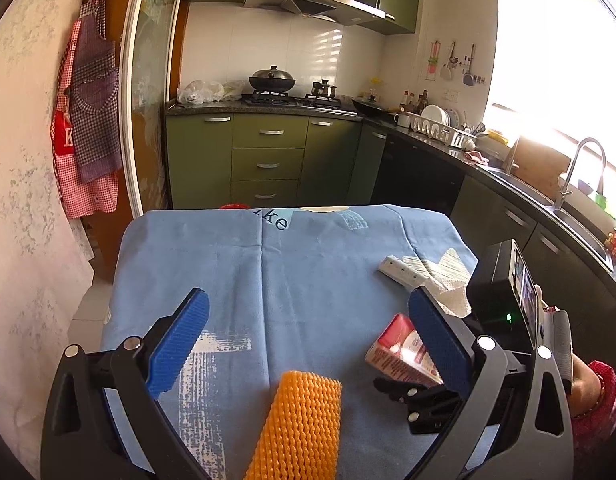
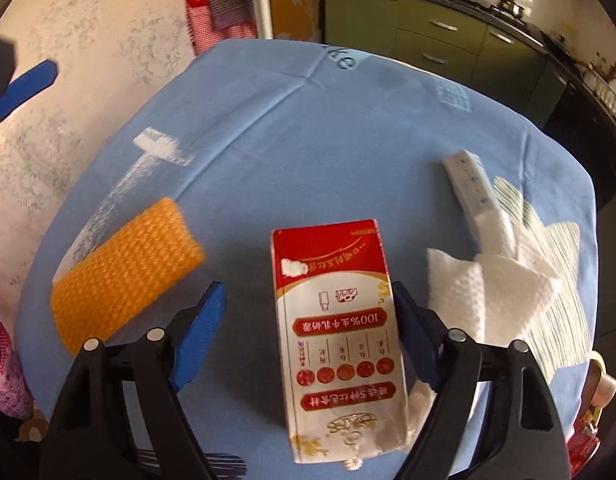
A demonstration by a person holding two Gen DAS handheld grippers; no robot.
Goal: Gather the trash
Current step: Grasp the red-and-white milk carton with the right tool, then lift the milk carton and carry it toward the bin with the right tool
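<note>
Pointing steeply down at the bench (image 2: 347, 128), the right gripper (image 2: 308, 320) has its blue fingers (image 2: 200, 332) apart, straddling a red and white carton (image 2: 335, 332) that lies flat on the blue cloth. The right-side finger sits just beside the carton's edge, while the left-side one stands clear with cloth showing in the gap, so nothing is clamped. The left gripper (image 1: 304, 344) tilts more gently downward over the near edge of the bench, its fingers (image 1: 180, 344) wide apart and empty, with an orange foam net sleeve (image 1: 300, 428) lying below and between them. On the cloth to the right of the carton lies a crumpled white paper towel (image 2: 491, 292), partly covering a pale flat strip (image 2: 467, 184). A hand (image 1: 587, 384) in a pink dotted sleeve grips the right tool's handle.
</note>
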